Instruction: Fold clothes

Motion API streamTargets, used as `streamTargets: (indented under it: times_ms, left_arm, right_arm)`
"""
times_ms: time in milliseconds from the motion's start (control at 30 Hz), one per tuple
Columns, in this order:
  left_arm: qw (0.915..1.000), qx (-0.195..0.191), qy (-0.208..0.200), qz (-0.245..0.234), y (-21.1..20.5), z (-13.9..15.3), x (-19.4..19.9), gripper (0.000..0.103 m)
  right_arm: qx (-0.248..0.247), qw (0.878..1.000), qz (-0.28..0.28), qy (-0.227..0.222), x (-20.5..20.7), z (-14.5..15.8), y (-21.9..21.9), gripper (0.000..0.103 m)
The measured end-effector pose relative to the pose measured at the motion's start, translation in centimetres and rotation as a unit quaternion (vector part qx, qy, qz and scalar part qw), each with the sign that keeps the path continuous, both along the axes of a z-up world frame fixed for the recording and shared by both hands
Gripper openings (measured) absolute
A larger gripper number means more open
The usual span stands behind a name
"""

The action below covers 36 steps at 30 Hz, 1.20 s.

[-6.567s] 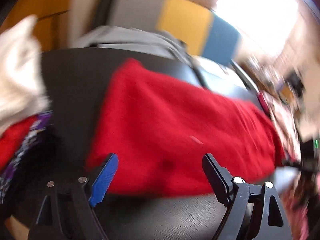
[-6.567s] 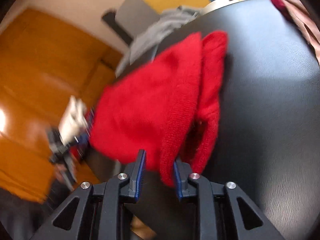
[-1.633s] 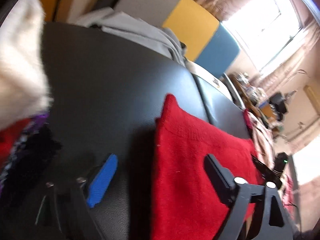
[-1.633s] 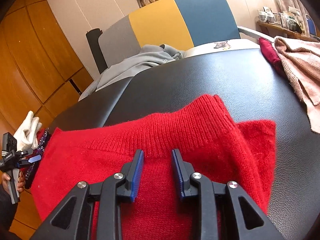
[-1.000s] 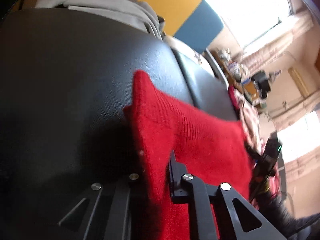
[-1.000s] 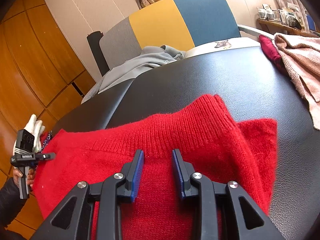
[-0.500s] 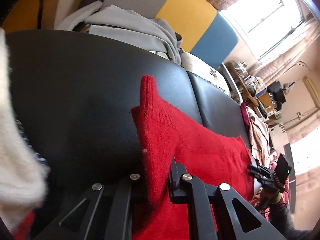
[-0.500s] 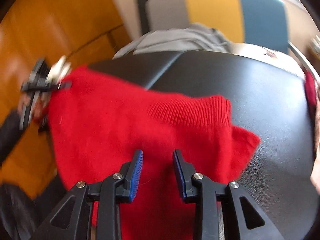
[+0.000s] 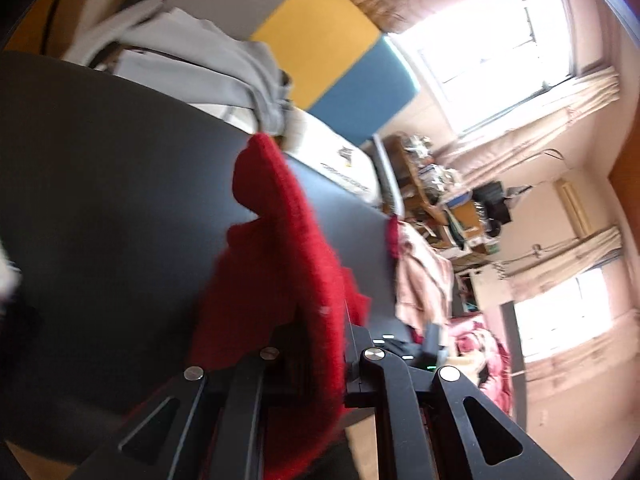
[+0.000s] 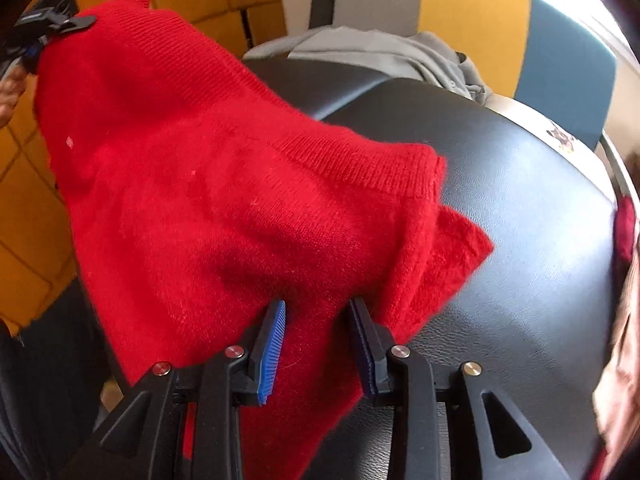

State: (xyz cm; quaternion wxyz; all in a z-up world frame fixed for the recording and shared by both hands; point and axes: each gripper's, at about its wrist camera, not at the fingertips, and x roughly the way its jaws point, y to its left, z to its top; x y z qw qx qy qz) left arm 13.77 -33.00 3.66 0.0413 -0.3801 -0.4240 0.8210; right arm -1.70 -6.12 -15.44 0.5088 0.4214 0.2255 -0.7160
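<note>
A red knitted sweater (image 10: 200,160) stretches between my two grippers above a black padded table (image 10: 520,240). My left gripper (image 9: 316,332) is shut on one edge of the sweater (image 9: 280,240) and holds it up off the table (image 9: 100,180). The right wrist view shows that left gripper (image 10: 52,20) high at the upper left, with a hand (image 10: 10,84) below it. My right gripper (image 10: 318,320) is low near the table, its blue pads (image 10: 272,348) around a thick fold of the sweater, and its jaws are opening slightly. The sweater's ribbed corner rests on the table.
A grey garment (image 10: 380,52) lies over the table's far edge, in front of a grey, yellow and blue chair (image 10: 480,12). A pinkish-beige garment (image 9: 420,276) lies at the table's right end. Wooden cupboards (image 10: 24,220) stand to the left.
My left gripper has risen with the sweater's edge, lifting that side off the table. The right gripper has rolled and shifted a little, with the fold still between its pads.
</note>
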Motion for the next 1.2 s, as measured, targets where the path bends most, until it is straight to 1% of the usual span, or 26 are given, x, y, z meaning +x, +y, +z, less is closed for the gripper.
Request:
streamTargets:
  times_ms: [100,233,300,433,533,600,733,800,867,933,1000,1100,1200]
  left_arm:
    - [0.9997,0.021,-0.003,-0.009,3.8,-0.1,-3.1,0.011]
    - [0.9984,0.044,-0.026,-0.026,8.7,-1.4,-7.3,0.011]
    - [0.9975,0.046,-0.041,-0.034,11.3,-2.2,-9.4,0.011]
    - [0.9947,0.041,-0.081,-0.047,15.9,-4.7,-12.8,0.01]
    - [0.9905,0.041,-0.122,-0.049,18.1,-7.4,-14.8,0.011]
    - [0.988,0.04,-0.143,-0.042,18.9,-9.0,-15.5,0.011]
    - [0.9852,0.017,-0.167,-0.034,19.9,-10.9,-16.6,0.011]
    - [0.9839,-0.011,-0.173,-0.042,20.6,-10.9,-17.3,0.012]
    - [0.9812,-0.04,-0.18,-0.055,21.4,-11.1,-17.8,0.02]
    - [0.9806,-0.046,-0.176,-0.073,22.4,-10.8,-18.1,0.041]
    - [0.9824,-0.052,-0.156,-0.09,23.1,-9.9,-17.9,0.052]
    - [0.9844,-0.06,-0.123,-0.111,23.5,-7.9,-17.6,0.054]
    - [0.9883,-0.05,-0.097,-0.106,22.6,-6.2,-17.1,0.054]
  right_arm:
    - [-0.034,0.999,-0.013,-0.013,-0.3,-0.4,0.8,0.034]
    - [-0.067,0.997,-0.024,-0.026,-0.4,-0.7,1.5,0.034]
    - [-0.079,0.996,-0.026,-0.031,-0.5,-0.9,1.7,0.034]
    - [-0.102,0.993,-0.029,-0.046,-0.8,-1.4,2.3,0.034]
    - [-0.118,0.991,-0.031,-0.055,-0.8,-1.5,2.7,0.034]
    - [-0.127,0.99,-0.032,-0.06,-0.8,-1.6,3.0,0.034]
    - [-0.139,0.988,-0.035,-0.064,-0.8,-1.8,3.4,0.034]
    - [-0.141,0.987,-0.036,-0.064,-0.8,-1.8,3.5,0.034]
    - [-0.143,0.987,-0.036,-0.064,-0.7,-1.8,3.6,0.034]
    - [-0.145,0.987,-0.038,-0.061,-0.7,-1.8,3.6,0.034]
    - [-0.145,0.987,-0.039,-0.053,-0.6,-1.6,3.6,0.034]
    - [-0.141,0.988,-0.041,-0.036,-0.1,-1.3,3.7,0.034]
    - [-0.136,0.989,-0.047,-0.024,0.4,-1.0,3.9,0.034]
